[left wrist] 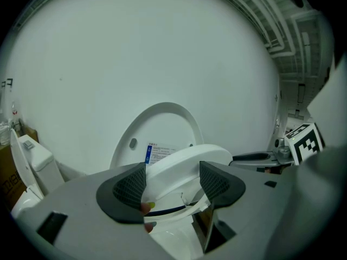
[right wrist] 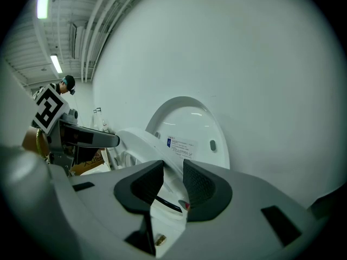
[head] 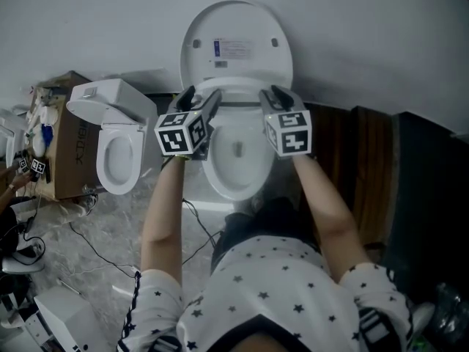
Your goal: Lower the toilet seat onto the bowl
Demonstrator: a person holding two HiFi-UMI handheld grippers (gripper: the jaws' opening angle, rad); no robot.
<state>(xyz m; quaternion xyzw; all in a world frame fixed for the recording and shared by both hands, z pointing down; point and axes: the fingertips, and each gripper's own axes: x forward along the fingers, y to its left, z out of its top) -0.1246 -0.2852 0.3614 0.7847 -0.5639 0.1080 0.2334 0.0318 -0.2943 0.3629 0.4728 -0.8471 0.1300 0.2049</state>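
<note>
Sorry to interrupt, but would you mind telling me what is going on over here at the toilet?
A person stands over a toilet with a hand-held gripper in each hand. The left gripper and the right gripper each clamp one side of the toilet seat, which is tilted partway between the upright lid and the bowl below, so it is not yet down on the rim. The lid leans back against the wall. A second toilet stands off to the person's left.
</note>
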